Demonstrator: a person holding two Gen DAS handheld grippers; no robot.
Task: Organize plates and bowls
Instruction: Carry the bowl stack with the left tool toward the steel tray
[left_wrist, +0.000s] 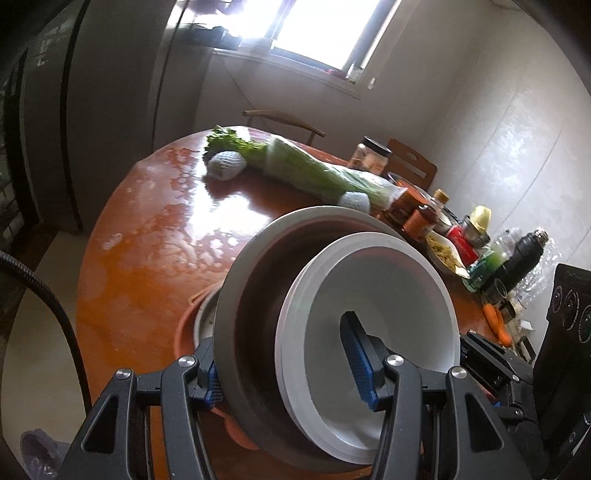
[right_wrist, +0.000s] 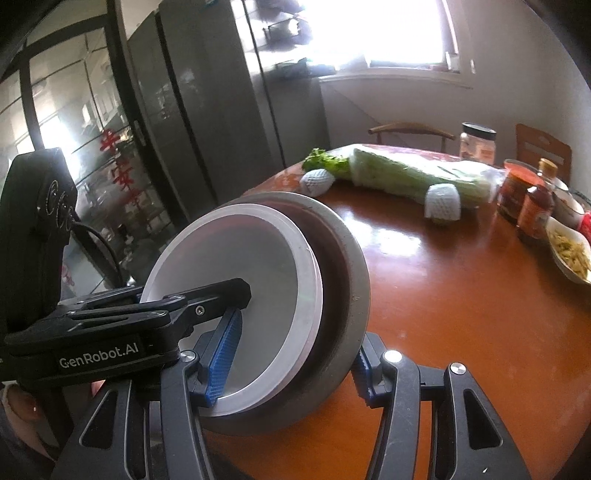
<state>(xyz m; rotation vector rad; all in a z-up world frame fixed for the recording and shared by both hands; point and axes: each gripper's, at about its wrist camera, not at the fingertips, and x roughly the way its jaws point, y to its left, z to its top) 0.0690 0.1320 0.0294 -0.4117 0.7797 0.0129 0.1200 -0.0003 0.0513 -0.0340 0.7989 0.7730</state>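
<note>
A grey bowl (left_wrist: 236, 295) with white bowls (left_wrist: 373, 295) nested inside it is held tilted above the brown round table (left_wrist: 147, 236). My left gripper (left_wrist: 288, 373) is shut on the stack's near rim, one finger inside the white bowl, one outside the grey wall. My right gripper (right_wrist: 291, 365) is shut on the same stack (right_wrist: 347, 266) from the other side, one blue pad (right_wrist: 223, 354) inside the white bowl (right_wrist: 236, 266). Under the stack, in the left wrist view, a plate (left_wrist: 203, 317) lies on an orange piece (left_wrist: 183, 332).
A wrapped celery bunch (left_wrist: 314, 170) and two foam-netted fruits (left_wrist: 225, 166) lie at the table's far side. Jars, sauce bottles (right_wrist: 532, 214), a dish of food (right_wrist: 569, 254) and carrots (left_wrist: 496, 321) crowd the right edge. Chairs (left_wrist: 284, 122) stand behind; a fridge (right_wrist: 207, 110) is at left.
</note>
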